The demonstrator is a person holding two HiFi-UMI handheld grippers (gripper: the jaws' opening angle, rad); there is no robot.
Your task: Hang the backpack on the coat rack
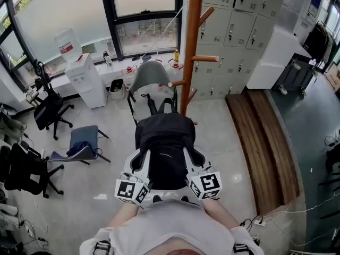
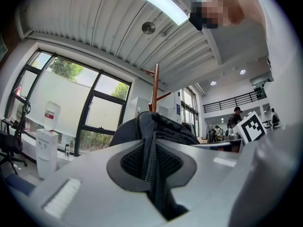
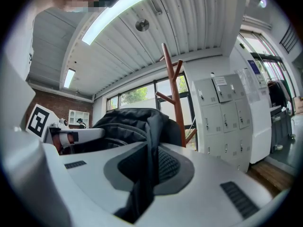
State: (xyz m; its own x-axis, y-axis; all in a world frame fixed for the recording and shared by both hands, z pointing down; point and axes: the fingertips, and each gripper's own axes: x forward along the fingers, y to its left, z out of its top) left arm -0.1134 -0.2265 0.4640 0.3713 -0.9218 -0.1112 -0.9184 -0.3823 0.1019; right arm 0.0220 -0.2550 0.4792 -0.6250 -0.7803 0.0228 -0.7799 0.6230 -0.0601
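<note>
The black backpack point(image 1: 164, 142) hangs in front of me, held up between both grippers. My left gripper point(image 1: 140, 162) is shut on a black strap point(image 2: 152, 174) at the bag's left side. My right gripper point(image 1: 194, 159) is shut on another strap point(image 3: 146, 174) at the right side. The bag's bulk point(image 2: 158, 126) rises just beyond the left jaws, and it also fills the space past the right jaws point(image 3: 125, 124). The brown wooden coat rack point(image 1: 191, 47) stands straight behind the bag with a short peg point(image 1: 205, 58) pointing right. Its pole point(image 2: 155, 86) shows above the bag, with forked pegs point(image 3: 174, 86) up top.
A grey chair point(image 1: 151, 81) stands at the rack's foot. A water dispenser point(image 1: 85, 78) and black office chairs point(image 1: 49, 110) are to the left, and a blue chair point(image 1: 84, 142) is nearer. Grey lockers point(image 1: 234, 31) and a wooden platform point(image 1: 265, 142) lie to the right.
</note>
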